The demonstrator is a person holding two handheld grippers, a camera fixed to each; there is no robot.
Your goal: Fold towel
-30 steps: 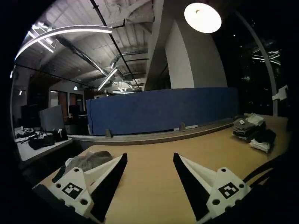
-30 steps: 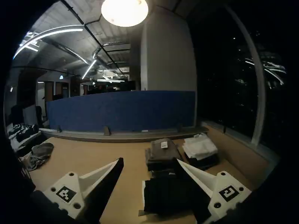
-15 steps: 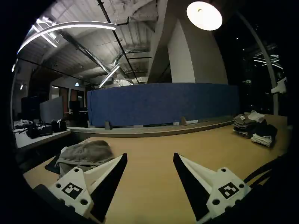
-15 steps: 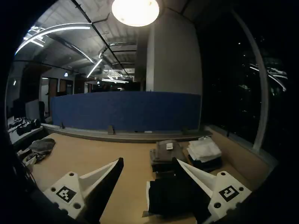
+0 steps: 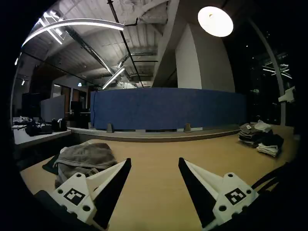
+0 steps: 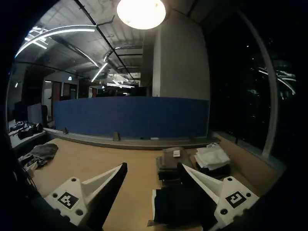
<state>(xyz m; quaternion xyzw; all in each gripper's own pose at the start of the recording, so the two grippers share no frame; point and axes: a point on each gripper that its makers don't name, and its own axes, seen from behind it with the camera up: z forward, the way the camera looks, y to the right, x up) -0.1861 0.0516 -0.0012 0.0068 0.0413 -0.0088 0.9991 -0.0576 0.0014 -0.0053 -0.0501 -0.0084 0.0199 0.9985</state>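
On left claw [image 5: 154,161], 2 patterned tags [image 5: 74,196]

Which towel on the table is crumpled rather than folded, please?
The grey towel by the left gripper: it lies in a loose heap, while the stacks at the far end are folded.

Bare tabletop [image 5: 154,154] ahead, crumpled towel [image 5: 86,156] left, folded stacks [image 5: 261,138] right

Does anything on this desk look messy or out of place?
The grey towel lies crumpled in a heap at the left end of the desk, unlike the folded stacks at the right end.
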